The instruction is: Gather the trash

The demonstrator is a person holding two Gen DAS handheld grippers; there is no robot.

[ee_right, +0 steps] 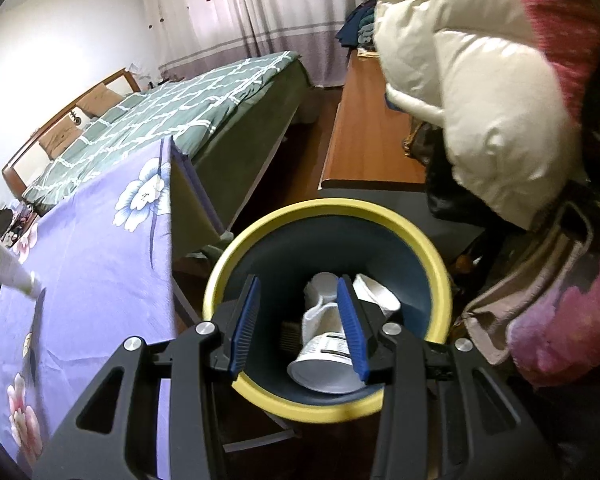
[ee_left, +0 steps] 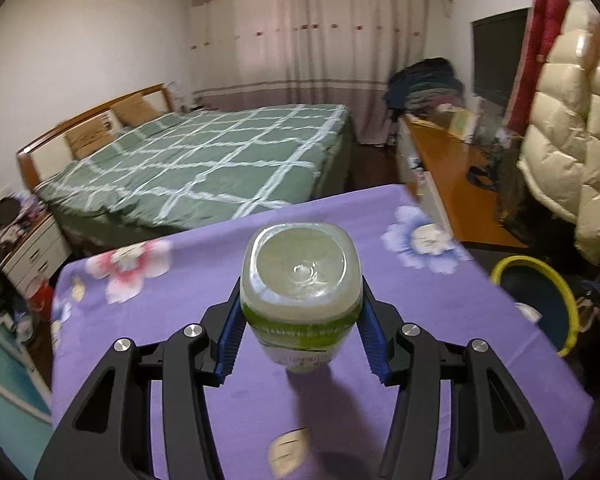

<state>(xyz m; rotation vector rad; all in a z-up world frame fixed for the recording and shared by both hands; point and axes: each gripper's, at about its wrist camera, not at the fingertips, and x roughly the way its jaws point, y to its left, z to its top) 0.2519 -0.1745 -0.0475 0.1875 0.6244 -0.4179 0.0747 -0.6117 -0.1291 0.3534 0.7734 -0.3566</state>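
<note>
Bedroom setting: a bed point(ee_left: 204, 160) with a green checked cover stands before pink curtains point(ee_left: 300, 32), and a tabletop point(ee_left: 204, 280) draped in purple floral cloth fills the foreground. Left wrist view: the left gripper point(ee_left: 300, 320) has its blue-padded jaws partly closed on a clear plastic bottle point(ee_left: 300, 292) with a green label, one pad pressing each side; the bottle's base faces the camera and its body is raised above the cloth. A small pale scrap point(ee_left: 288, 452), too blurred to identify, lies on the cloth below it. Right wrist view: the right gripper point(ee_right: 300, 328) hangs over a dark blue bin point(ee_right: 328, 308) with a yellow rim, which stands on the floor just beside the tabletop. Its jaws are partly open with nothing gripped between them. Inside the bin lie a white paper cup point(ee_right: 324, 368) on its side and crumpled white tissue point(ee_right: 320, 300). A cream padded jacket point(ee_right: 480, 92) hangs at the right, above a wooden bench point(ee_right: 364, 128).
</note>
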